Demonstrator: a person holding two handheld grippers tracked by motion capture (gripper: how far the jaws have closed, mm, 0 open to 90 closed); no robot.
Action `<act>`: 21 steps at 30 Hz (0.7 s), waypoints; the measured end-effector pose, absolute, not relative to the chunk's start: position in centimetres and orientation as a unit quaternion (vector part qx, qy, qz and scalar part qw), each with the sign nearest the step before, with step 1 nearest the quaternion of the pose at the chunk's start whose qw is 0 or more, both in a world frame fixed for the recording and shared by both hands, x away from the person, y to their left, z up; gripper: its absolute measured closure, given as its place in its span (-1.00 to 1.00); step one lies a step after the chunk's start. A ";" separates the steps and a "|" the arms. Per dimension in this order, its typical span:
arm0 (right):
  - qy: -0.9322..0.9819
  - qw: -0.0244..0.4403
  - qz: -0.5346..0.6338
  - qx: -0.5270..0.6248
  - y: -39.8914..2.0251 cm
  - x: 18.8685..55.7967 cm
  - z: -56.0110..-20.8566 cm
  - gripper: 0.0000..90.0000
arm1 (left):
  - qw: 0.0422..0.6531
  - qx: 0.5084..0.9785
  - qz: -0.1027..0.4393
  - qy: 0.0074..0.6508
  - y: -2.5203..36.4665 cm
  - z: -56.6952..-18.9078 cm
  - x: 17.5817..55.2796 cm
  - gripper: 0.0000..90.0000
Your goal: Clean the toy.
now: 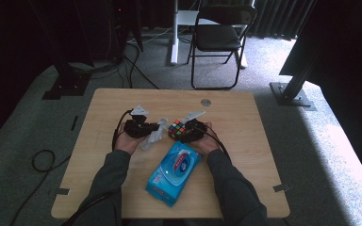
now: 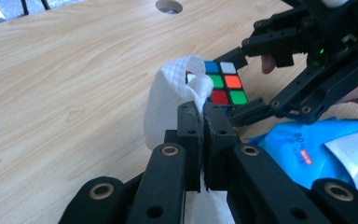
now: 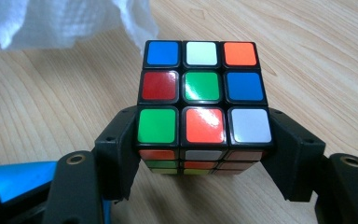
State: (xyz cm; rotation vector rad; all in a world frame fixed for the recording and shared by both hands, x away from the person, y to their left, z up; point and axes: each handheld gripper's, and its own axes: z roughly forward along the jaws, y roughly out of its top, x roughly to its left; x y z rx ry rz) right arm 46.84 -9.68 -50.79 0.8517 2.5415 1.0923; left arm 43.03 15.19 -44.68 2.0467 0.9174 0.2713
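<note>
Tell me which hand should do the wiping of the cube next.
Left, probably. The left gripper is shut on the white wipe, right beside the cube. The right gripper clamps the cube's sides, so it is busy steadying it.

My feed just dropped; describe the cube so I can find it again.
On the wooden table, look just beyond the blue wipes pack. The puzzle cube sits there, clamped between the right tool's jaws. It alone has multicoloured squares on a black frame; the white wipe beside it is plain.
</note>
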 end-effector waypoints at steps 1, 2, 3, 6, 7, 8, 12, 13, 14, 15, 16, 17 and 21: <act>0.872 0.122 0.374 0.292 -9.7 46.8 -50.8 -0.24 | 0.430 0.818 0.108 0.367 15.1 -44.6 43.0 0.94; 0.871 0.123 0.375 0.291 -9.8 46.8 -50.7 -0.24 | 0.432 0.818 0.109 0.365 15.0 -44.5 43.0 0.94; 0.870 0.122 0.377 0.293 -9.9 46.8 -50.6 -0.24 | 0.434 0.817 0.108 0.364 14.9 -44.5 43.0 0.94; 0.869 0.121 0.380 0.294 -10.1 46.8 -50.4 -0.24 | 0.440 0.815 0.106 0.362 14.6 -44.4 43.0 0.94; 0.868 0.122 0.381 0.294 -10.2 46.8 -50.3 -0.24 | 0.445 0.813 0.103 0.362 14.5 -44.4 43.0 0.94; 0.867 0.123 0.383 0.295 -10.3 46.8 -50.2 -0.24 | 0.449 0.811 0.102 0.360 14.4 -44.4 43.0 0.94; 0.862 0.121 0.390 0.300 -10.7 46.9 -49.9 -0.24 | 0.449 0.814 0.104 0.354 13.8 -44.2 43.2 0.94; 0.861 0.120 0.392 0.301 -10.8 46.9 -49.8 -0.24 | 0.447 0.815 0.104 0.353 13.7 -44.1 43.2 0.94; 0.860 0.120 0.394 0.300 -10.8 46.8 -49.7 -0.24 | 0.448 0.816 0.105 0.351 13.5 -44.0 43.3 0.94; 0.860 0.118 0.395 0.301 -10.8 46.8 -49.6 -0.24 | 0.447 0.816 0.105 0.351 13.4 -43.9 43.3 0.94; 0.860 0.118 0.396 0.300 -10.8 46.7 -49.6 -0.24 | 0.449 0.815 0.105 0.350 13.3 -43.8 43.4 0.94; 0.860 0.119 0.396 0.297 -10.7 46.7 -49.5 -0.24 | 0.451 0.814 0.105 0.351 13.1 -43.7 43.4 0.94; 0.863 0.118 0.396 0.292 -10.5 46.6 -49.5 -0.24 | 0.457 0.812 0.108 0.346 12.6 -43.4 43.7 0.94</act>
